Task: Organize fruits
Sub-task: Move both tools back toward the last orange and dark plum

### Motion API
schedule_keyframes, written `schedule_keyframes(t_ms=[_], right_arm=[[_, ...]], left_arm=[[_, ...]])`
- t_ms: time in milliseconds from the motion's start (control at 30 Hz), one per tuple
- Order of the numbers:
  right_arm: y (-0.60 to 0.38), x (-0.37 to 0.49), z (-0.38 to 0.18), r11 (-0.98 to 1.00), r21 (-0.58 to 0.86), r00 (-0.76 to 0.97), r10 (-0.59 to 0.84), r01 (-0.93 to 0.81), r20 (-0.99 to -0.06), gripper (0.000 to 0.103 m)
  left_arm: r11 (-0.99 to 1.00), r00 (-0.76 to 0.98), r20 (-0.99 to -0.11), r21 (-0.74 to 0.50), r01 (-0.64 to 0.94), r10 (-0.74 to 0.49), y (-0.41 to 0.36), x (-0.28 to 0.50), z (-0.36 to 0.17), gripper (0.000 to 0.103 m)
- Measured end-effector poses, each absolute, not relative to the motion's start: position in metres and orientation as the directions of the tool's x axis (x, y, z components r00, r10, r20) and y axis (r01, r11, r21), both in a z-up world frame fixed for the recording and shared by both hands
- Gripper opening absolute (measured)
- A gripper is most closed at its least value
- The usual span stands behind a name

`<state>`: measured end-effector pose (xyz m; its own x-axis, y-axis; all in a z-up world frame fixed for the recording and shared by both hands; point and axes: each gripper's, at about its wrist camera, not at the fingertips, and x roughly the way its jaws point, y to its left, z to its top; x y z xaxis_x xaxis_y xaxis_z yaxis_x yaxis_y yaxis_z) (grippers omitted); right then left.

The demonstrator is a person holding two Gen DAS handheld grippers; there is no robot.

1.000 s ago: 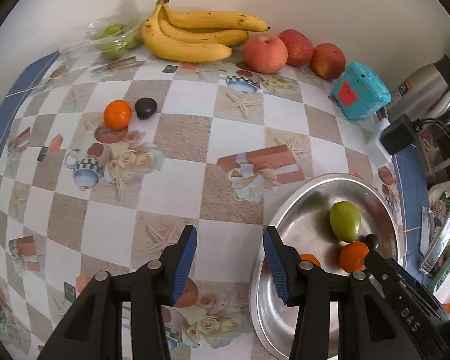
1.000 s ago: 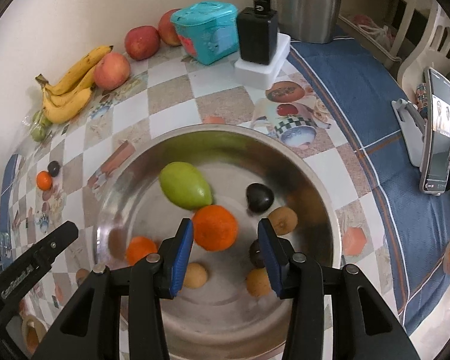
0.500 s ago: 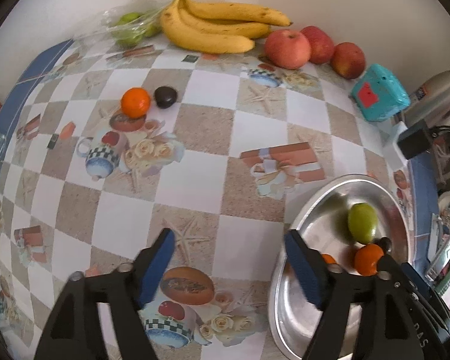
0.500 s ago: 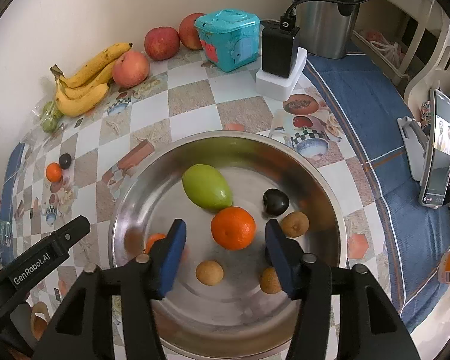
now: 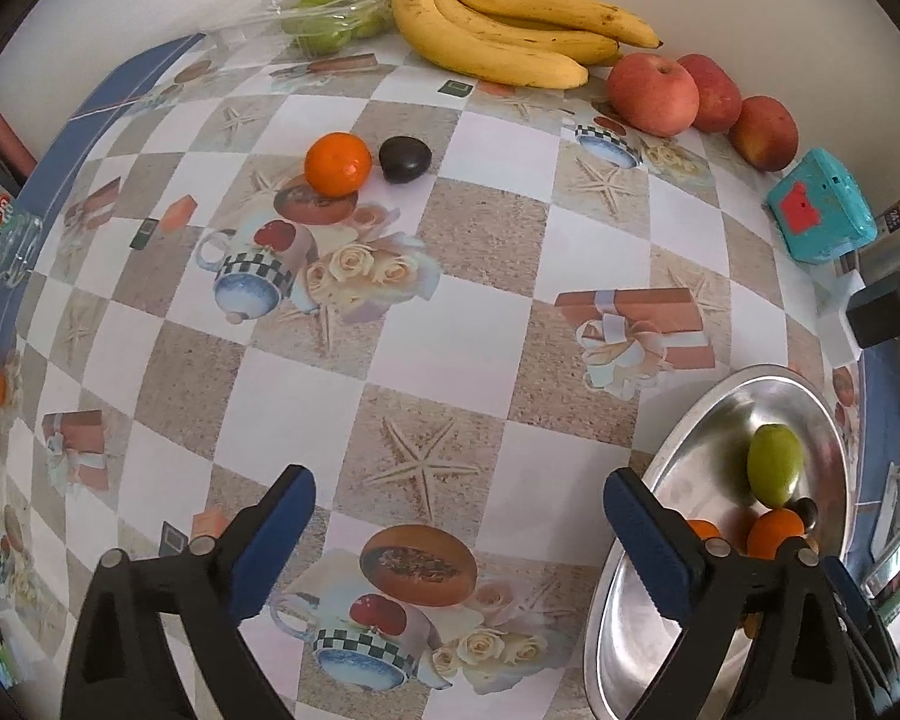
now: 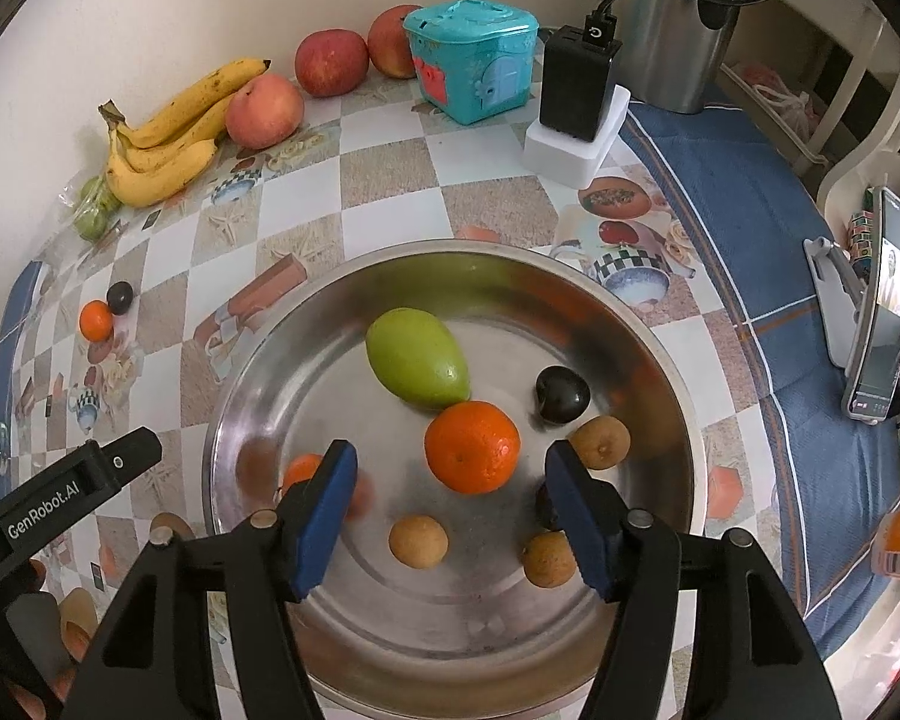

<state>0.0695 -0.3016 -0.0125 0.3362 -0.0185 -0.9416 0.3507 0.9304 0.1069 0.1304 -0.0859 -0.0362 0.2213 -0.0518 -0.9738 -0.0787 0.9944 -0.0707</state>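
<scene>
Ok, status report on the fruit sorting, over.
Left tongs and right tongs open, just widened, empty. Orange lies in steel bowl. Small orange on table, path clear.

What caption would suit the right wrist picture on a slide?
Open right claw above a steel bowl holding a green mango, an orange and small fruits.

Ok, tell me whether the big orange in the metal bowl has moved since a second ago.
No. The big orange still touches the green mango with the dark plum to its right; only the camera shifted. The right gripper has just been opening, with nothing between its jaws.
</scene>
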Motion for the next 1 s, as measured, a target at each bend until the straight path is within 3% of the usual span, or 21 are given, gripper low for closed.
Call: schedule_keyframes(t_ms=[167,233,300,667,1000], right_arm=[[-0.301,0.070,-0.015,0.932,0.099,0.333,-0.025,0.349,-0.942,0.072],[-0.302,0.070,-0.015,0.930,0.090,0.336,-0.038,0.357,-0.941,0.087],[-0.304,0.070,-0.016,0.925,0.092,0.340,-0.042,0.368,-0.939,0.093],[-0.304,0.068,-0.015,0.921,0.081,0.354,-0.064,0.380,-0.933,0.093],[-0.300,0.070,-0.017,0.920,0.146,0.366,0.003,0.364,-0.931,0.093]], left_arm=[[0.993,0.224,-0.974,-0.048,-0.111,-0.021,-0.080,0.130,-0.039,0.103],[0.992,0.225,-0.974,-0.036,-0.120,-0.008,-0.078,0.130,-0.040,0.103],[0.992,0.222,-0.975,-0.033,-0.121,-0.006,-0.077,0.130,-0.041,0.103],[0.997,0.241,-0.970,-0.038,-0.068,-0.020,-0.084,0.129,-0.036,0.103],[1.000,0.313,-0.949,0.021,0.005,0.018,-0.073,0.140,-0.017,0.103]])
